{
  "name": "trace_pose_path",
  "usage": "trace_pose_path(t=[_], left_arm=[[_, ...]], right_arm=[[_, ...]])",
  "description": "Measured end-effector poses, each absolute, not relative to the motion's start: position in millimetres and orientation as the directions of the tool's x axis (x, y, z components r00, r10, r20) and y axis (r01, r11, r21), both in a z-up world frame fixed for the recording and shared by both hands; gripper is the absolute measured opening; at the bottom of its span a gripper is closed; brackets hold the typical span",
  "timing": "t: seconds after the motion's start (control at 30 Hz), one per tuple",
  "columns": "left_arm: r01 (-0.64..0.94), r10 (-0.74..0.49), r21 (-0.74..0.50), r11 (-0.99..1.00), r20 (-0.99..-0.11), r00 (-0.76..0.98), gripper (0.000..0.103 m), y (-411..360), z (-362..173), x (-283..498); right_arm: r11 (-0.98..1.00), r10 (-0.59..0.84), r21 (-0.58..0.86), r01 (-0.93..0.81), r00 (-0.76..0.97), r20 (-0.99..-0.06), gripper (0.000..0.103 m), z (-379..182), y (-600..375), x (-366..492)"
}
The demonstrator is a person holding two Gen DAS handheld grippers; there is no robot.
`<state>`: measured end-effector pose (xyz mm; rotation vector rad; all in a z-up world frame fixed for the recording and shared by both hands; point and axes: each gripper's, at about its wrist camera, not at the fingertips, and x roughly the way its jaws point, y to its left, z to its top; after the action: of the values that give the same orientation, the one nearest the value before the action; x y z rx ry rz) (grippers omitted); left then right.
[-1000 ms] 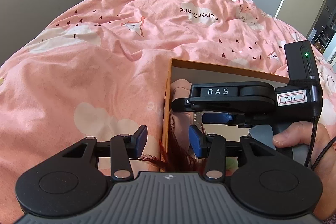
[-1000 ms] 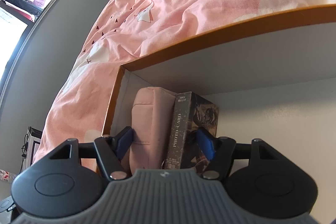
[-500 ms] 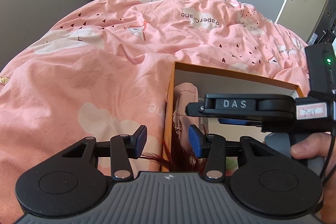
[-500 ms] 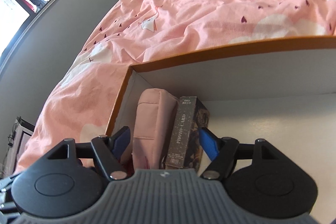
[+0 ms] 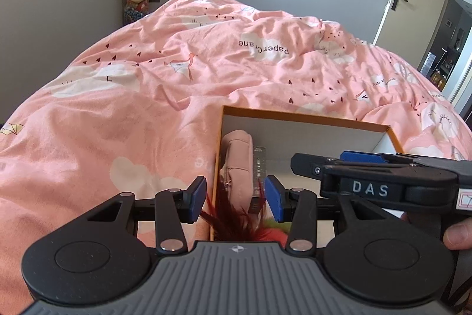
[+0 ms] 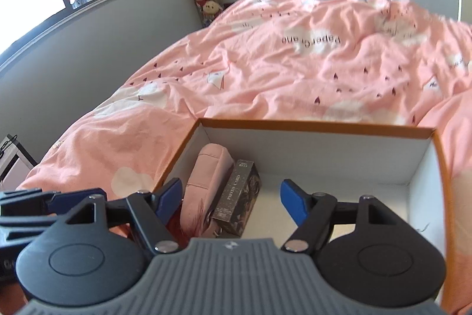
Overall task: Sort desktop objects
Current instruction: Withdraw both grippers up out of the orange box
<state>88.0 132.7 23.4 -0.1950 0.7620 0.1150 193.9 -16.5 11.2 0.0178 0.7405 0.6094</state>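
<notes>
Orange-rimmed, the white box (image 6: 321, 127) lies on the pink bed cover (image 6: 265, 73). The right tongs (image 6: 233, 198) have been drawn back and up since a second ago, spread wide and holding nothing. The pink pouch (image 6: 206, 182) and photo card box (image 6: 239, 201) are stood against the left wall; bare floor is left to their right. The left tongs (image 5: 235, 198) hang parted above red feathers (image 5: 227, 219).

My orange-rimmed box (image 6: 321, 126) sits open on the bed, its inside white. Along its left wall the pink pouch (image 6: 206, 182) stands on edge, and the dark photo-card box (image 6: 239, 201) leans right against it. Dark red feathers (image 5: 233, 219) poke up at the near corner (their body is hidden).
</notes>
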Motion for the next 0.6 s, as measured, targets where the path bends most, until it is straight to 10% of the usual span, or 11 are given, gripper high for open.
trace_pose_path(t=[0.6], left_arm=[[-0.089, 0.013, -0.089, 0.992, -0.630, 0.776, 0.051, 76, 42, 28]], right_arm=[[0.842, 0.469, 0.065, -0.535, 0.668, -0.577, 0.079, 25, -79, 101]])
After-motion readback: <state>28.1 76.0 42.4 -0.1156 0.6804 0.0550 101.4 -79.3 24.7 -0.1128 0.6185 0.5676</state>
